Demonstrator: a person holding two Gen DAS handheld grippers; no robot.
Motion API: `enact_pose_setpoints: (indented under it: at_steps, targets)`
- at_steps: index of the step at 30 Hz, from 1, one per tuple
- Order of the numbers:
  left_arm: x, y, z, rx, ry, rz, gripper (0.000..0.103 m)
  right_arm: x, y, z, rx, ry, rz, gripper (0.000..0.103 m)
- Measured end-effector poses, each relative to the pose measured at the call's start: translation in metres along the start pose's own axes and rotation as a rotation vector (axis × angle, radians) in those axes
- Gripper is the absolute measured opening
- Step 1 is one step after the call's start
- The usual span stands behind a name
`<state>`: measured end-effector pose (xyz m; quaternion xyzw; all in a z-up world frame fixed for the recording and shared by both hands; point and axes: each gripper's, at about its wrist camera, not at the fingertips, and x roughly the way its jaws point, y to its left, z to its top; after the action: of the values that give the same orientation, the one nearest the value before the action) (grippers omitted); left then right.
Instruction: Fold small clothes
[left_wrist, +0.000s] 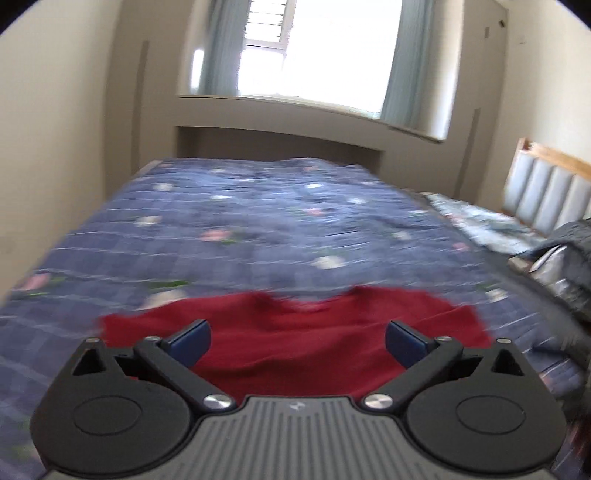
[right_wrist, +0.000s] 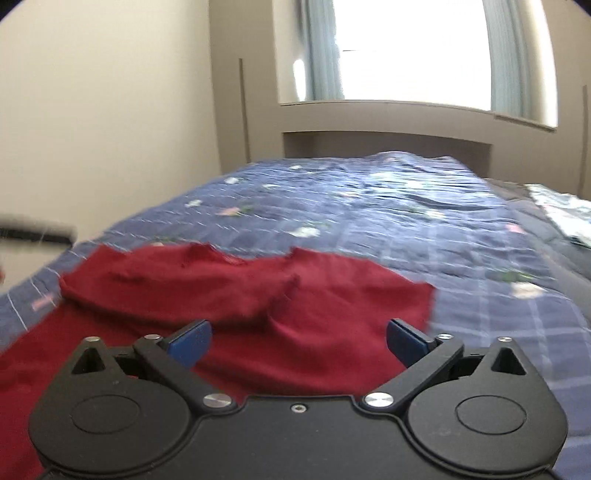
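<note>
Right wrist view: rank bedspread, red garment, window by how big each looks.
1. bedspread
2. red garment, though it lies nearest the camera
3. window, partly cropped; close to the garment, so unsure

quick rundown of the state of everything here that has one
left claw: open, empty, over the shirt
right claw: open, empty, over the shirt
red shirt: on the bed, rumpled, partly folded over
bedspread: spread on the bed, lightly wrinkled
curtains: drawn apart
</note>
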<state>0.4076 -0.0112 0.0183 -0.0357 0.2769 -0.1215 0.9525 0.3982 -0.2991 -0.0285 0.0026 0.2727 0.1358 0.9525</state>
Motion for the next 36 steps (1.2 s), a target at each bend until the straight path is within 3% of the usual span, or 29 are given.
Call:
enact_pose_setpoints:
  at_steps: [7, 11, 16, 20, 22, 25, 27, 29, 33, 36]
  targets:
    - [-0.015, 0.080, -0.049, 0.088, 0.096, 0.189, 0.103, 0.067, 0.009, 0.028, 0.048, 0.073, 0.039, 0.078]
    - [-0.004, 0.101, -0.062, 0.163, 0.110, 0.232, 0.103, 0.095, 0.009, 0.031, 0.081, 0.132, 0.003, 0.057]
    - [0.020, 0.112, -0.065, 0.286, 0.101, 0.209, 0.091, 0.111, 0.002, 0.026, 0.126, 0.164, -0.022, 0.048]
    - [0.037, 0.121, -0.063, 0.346, 0.109, 0.145, 0.083, 0.113, 0.003, 0.027, 0.125, 0.165, -0.024, 0.035]
    - [0.040, 0.122, -0.061, 0.381, 0.095, 0.117, 0.076, 0.113, 0.004, 0.027, 0.118, 0.173, -0.018, 0.027]
    - [0.043, 0.117, -0.061, 0.472, 0.097, 0.067, 0.058, 0.116, 0.006, 0.029, 0.113, 0.183, -0.008, 0.016]
    - [0.047, 0.111, -0.062, 0.534, 0.106, 0.035, 0.037, 0.117, 0.008, 0.031, 0.105, 0.185, -0.003, 0.010]
    - [0.047, 0.105, -0.062, 0.572, 0.109, 0.036, 0.024, 0.114, 0.012, 0.033, 0.092, 0.169, -0.007, 0.008]
    - [0.039, 0.101, -0.055, 0.522, 0.070, 0.093, 0.017, 0.100, 0.017, 0.041, 0.096, 0.096, -0.006, 0.008]
    - [0.029, 0.108, -0.044, 0.356, 0.041, 0.156, 0.016, 0.089, 0.025, 0.042, 0.097, 0.064, -0.008, 0.007]
